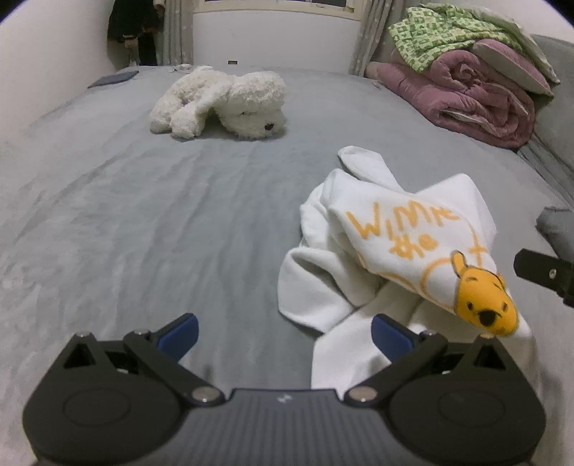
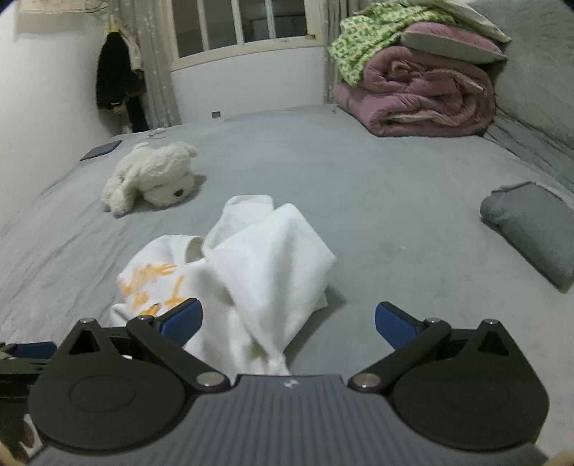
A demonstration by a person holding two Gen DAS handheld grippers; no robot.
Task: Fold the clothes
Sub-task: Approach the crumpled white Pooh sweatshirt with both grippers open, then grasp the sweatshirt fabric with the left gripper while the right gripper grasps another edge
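Left wrist view: the left gripper point(image 1: 285, 335) is seen nearest, its two blue-padded fingers point(image 1: 181, 333) spread wide apart with nothing between them but grey bed sheet point(image 1: 143, 222). Just beyond and to the right of it, a crumpled white garment point(image 1: 376, 251) lies on the sheet; orange lettering and a yellow bear face are printed on it, and one fold of the cloth lies close against the right-hand finger, though contact cannot be confirmed. At the right edge a black part of the right gripper point(image 1: 545, 274) is caught. Farther back a white plush dog point(image 1: 222, 102) is laid on its side, and beyond that a dark flat object point(image 1: 113, 79) rests near the wall. At the far right a rolled pink quilt point(image 1: 462, 96) is stacked under a green patterned blanket point(image 1: 441, 32).

From the right wrist view, the right gripper point(image 2: 288, 322) is likewise held with its fingers point(image 2: 396, 324) wide apart and empty. The white garment point(image 2: 251, 272) is bunched directly ahead, one end running down toward the gripper body between the fingers, untouched by the pads. To the right a folded grey item point(image 2: 531, 229) lies on the bed sheet point(image 2: 376, 200), well apart from the garment. The plush dog point(image 2: 150, 177) is seen farther back on the left, the pink quilt point(image 2: 419, 93) at the far right, and a window point(image 2: 247, 21) and hanging dark clothes point(image 2: 114, 79) against the back wall.
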